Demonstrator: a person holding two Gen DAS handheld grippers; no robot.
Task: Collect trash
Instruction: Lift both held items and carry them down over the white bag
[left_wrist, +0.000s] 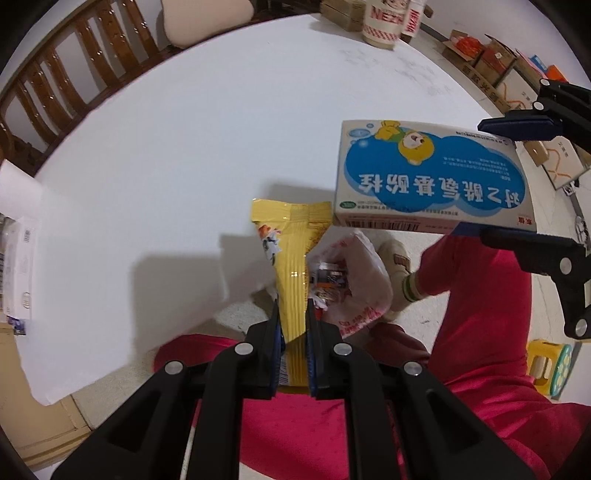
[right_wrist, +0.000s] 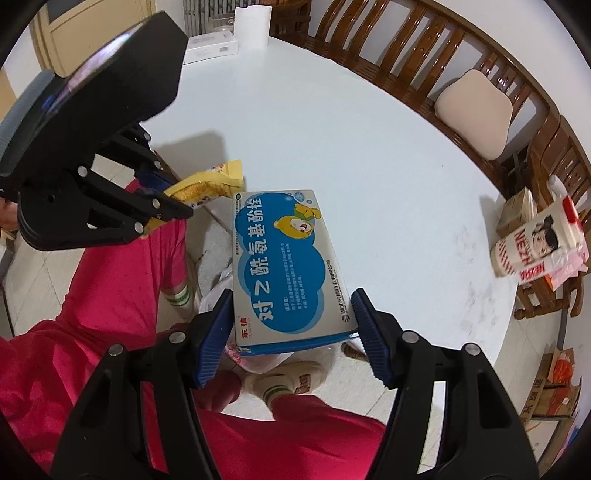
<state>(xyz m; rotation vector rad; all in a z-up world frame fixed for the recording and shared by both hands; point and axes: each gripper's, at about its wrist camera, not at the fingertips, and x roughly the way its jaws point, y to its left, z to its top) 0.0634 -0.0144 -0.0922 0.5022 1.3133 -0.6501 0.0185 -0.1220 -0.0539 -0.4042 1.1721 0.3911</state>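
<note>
White round table (right_wrist: 369, 147), wooden chairs (right_wrist: 424, 48) behind. Left gripper (left_wrist: 291, 325) squeezed tight on a yellow wrapper (left_wrist: 291, 258), long way running straight out from the fingers, over the table's edge. Just beside it, lower down, a white bag (left_wrist: 358, 284) with scraps inside, maybe on the floor. Right gripper (right_wrist: 293, 321) clamped on the two long sides of a blue and white box (right_wrist: 284, 262), long way pointing out toward the table. Red trousers (right_wrist: 110, 295) below.
</note>
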